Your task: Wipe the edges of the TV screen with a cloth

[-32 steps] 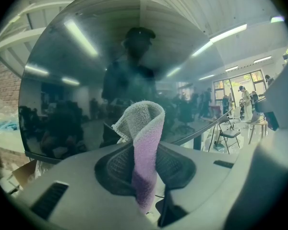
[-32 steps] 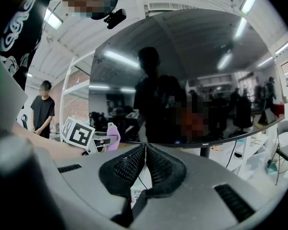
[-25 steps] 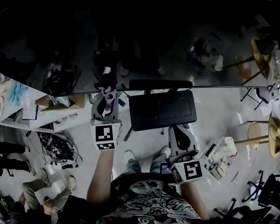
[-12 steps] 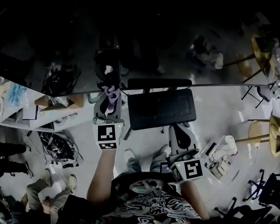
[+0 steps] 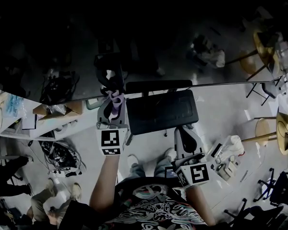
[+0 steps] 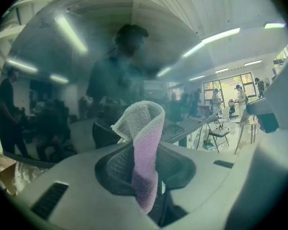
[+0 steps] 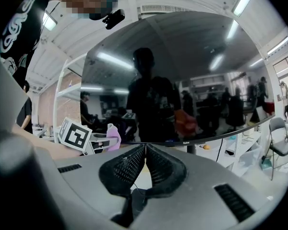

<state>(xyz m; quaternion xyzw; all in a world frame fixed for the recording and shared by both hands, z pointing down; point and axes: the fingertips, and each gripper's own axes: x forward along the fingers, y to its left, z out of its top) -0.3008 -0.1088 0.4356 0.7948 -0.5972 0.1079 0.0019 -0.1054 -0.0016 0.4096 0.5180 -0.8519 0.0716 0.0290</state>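
The TV screen (image 5: 144, 37) fills the upper head view, dark and reflective; its lower edge (image 5: 216, 84) runs across the frame. My left gripper (image 5: 112, 97) is shut on a purple and white cloth (image 5: 115, 102), and the cloth rests against that lower edge, left of centre. In the left gripper view the folded cloth (image 6: 142, 128) sticks up from the jaws right in front of the glass (image 6: 62, 99). My right gripper (image 5: 184, 134) hangs lower and to the right, shut and empty, away from the screen. The right gripper view shows the whole screen (image 7: 182, 80), with the left gripper (image 7: 93, 140) and the cloth (image 7: 110, 137) at its lower edge.
A black rectangular plate (image 5: 162, 112) lies below the screen between my grippers. White shelving with boxes (image 5: 19, 114) stands at the left, with tangled gear (image 5: 62, 152) on the floor. Stools (image 5: 266, 133) and white items (image 5: 225, 159) sit at the right. A person (image 5: 43, 198) is at lower left.
My left gripper has slid a little to the right along the screen's lower edge with the cloth. The right gripper has stayed where it was.
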